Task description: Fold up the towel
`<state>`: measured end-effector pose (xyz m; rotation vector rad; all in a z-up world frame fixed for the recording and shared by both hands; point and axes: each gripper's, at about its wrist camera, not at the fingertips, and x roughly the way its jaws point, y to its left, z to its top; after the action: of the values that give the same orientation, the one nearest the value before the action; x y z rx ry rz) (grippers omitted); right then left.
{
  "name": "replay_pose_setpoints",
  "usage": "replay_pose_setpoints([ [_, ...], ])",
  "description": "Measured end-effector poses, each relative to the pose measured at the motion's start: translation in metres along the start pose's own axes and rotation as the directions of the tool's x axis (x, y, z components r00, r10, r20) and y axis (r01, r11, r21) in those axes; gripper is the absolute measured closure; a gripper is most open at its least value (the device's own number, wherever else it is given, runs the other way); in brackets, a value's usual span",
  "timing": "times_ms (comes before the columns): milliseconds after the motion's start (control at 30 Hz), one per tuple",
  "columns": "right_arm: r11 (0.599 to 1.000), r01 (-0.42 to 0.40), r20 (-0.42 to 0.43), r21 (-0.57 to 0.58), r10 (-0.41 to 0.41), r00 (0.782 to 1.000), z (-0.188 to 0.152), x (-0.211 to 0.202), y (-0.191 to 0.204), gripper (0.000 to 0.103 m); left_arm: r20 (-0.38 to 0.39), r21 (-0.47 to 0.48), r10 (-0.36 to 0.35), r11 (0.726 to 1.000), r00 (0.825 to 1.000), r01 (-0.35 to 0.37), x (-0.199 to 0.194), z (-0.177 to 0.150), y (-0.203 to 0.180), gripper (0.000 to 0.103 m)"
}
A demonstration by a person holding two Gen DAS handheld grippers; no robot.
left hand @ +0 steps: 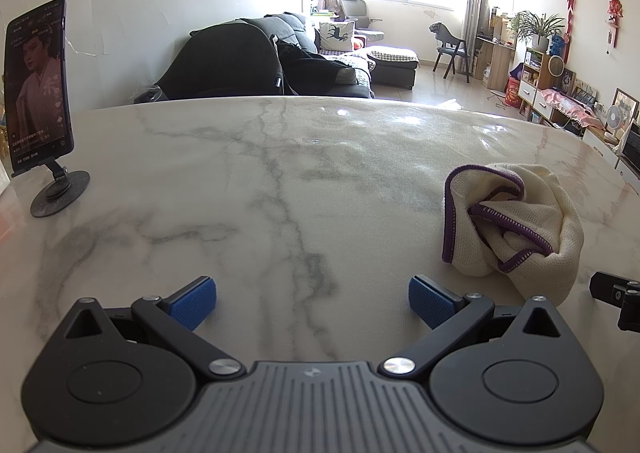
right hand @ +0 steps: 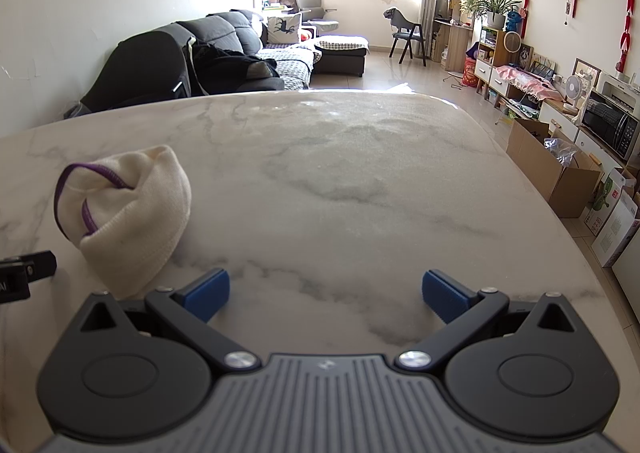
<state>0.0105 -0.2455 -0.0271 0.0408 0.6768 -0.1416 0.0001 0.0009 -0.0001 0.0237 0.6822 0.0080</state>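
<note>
A cream towel with purple edging (left hand: pixel 520 221) lies crumpled in a heap on the marble table (left hand: pixel 260 181). In the left wrist view it sits ahead and to the right of my left gripper (left hand: pixel 312 303), which is open and empty just above the table. In the right wrist view the towel (right hand: pixel 128 213) is ahead and to the left of my right gripper (right hand: pixel 326 295), also open and empty. The towel lies between the two grippers, touching neither. Part of the right gripper (left hand: pixel 618 299) shows at the left view's right edge.
A phone on a round black stand (left hand: pixel 40 101) stands at the table's far left. The table's right edge (right hand: pixel 560 221) drops to the floor, with cardboard boxes (right hand: pixel 560 173) beyond. A dark sofa (right hand: pixel 200 53) is behind the table's far edge.
</note>
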Motion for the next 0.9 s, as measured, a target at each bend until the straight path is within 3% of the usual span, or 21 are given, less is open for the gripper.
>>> replay_pose_setpoints([
  [233,1.0,0.004,0.0,0.003,-0.004,1.0,-0.001,-0.005,0.0,0.0,-0.008,0.006,-0.001,1.0,1.0,0.001,0.002,0.002,0.001,0.001],
  [400,1.0,0.005,-0.033,0.002,-0.005,0.999,0.004,-0.003,0.001,0.0,-0.057,0.025,-0.032,0.999,0.998,0.034,0.003,0.009,0.005,0.001],
  [900,0.998,-0.003,-0.055,-0.064,-0.001,0.998,0.023,-0.011,0.016,0.0,-0.068,0.054,-0.043,0.997,0.997,0.046,0.0,0.02,0.015,0.001],
])
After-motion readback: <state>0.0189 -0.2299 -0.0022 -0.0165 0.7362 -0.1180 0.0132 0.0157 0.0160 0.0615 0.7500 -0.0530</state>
